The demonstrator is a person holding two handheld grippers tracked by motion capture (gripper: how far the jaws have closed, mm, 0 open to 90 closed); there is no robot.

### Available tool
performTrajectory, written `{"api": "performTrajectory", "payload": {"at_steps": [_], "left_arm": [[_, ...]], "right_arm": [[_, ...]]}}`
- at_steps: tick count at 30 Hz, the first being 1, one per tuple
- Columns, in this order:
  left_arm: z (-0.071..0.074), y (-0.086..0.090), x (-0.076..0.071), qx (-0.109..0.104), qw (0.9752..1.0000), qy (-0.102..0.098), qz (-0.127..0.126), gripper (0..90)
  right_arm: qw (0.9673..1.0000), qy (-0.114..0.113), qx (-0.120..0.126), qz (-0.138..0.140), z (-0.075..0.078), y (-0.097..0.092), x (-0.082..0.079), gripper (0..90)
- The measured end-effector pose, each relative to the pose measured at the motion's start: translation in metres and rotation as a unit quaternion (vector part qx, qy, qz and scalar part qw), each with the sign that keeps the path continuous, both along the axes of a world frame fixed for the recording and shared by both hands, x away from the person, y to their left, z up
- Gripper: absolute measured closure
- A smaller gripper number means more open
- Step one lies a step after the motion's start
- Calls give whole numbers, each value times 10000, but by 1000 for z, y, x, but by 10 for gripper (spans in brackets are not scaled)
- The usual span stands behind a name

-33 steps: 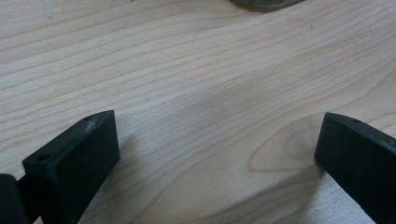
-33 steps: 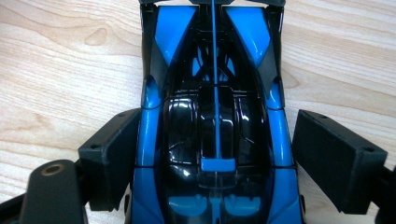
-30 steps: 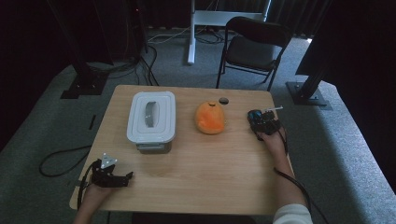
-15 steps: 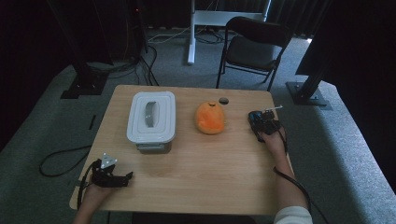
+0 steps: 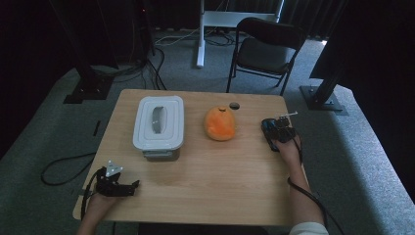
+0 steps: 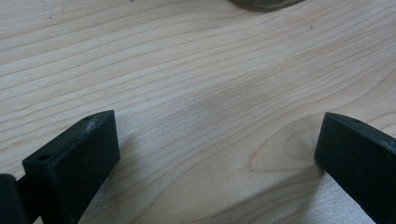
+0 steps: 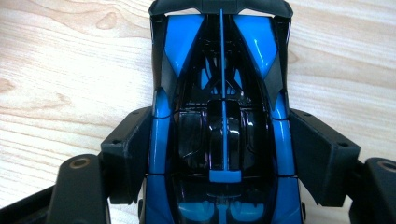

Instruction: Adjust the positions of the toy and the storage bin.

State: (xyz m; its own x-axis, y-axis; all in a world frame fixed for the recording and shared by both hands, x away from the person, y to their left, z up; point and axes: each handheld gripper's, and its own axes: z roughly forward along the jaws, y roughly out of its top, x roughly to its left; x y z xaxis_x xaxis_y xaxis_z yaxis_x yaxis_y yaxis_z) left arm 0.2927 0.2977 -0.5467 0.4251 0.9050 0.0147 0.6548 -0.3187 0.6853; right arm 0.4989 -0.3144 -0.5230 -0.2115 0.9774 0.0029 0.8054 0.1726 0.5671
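A blue and black toy car (image 7: 224, 93) lies on the wooden table (image 5: 210, 186) near its right edge, nose pointing away from me. My right gripper (image 7: 224, 154) straddles its middle. Its jaws have just been closing and now sit against both blue flanks. From the high view the car (image 5: 269, 126) shows as a small dark shape under that gripper (image 5: 276, 129). My left gripper (image 5: 131, 186) rests at the front left corner of the table. Its jaws (image 6: 217, 154) stand wide apart over bare wood.
A white lidded container (image 5: 159, 127) stands left of centre, with an orange rounded object (image 5: 220, 123) to its right. A small dark disc (image 5: 234, 105) lies near the far edge. A black chair (image 5: 264, 49) stands beyond the table.
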Motion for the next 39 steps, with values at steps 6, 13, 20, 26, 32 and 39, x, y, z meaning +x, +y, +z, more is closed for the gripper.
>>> {"api": "performTrajectory", "payload": {"at_steps": [6, 13, 20, 26, 32, 39], "left_arm": [[0, 0, 0, 3, 10000, 1, -2, 3], [0, 0, 0, 3, 10000, 1, 4, 3], [0, 0, -1, 10, 10000, 3, 7, 3], [0, 0, -1, 9, 10000, 4, 12, 3], [0, 0, -1, 3, 10000, 7, 31, 3], [0, 0, -1, 1, 10000, 8, 43, 3]], "right_arm": [[9999, -7, -111, -61, 11, 0, -10, 272], [9995, -61, -72, -311, 26, -6, -37, 272], [9989, -277, -4, -377, 40, -13, -75, 272], [9980, -415, -20, -471, 48, -21, -109, 272], [9974, -366, 85, -608, 42, -29, -134, 272], [9978, -167, -38, -639, 26, -29, -152, 272]]}}
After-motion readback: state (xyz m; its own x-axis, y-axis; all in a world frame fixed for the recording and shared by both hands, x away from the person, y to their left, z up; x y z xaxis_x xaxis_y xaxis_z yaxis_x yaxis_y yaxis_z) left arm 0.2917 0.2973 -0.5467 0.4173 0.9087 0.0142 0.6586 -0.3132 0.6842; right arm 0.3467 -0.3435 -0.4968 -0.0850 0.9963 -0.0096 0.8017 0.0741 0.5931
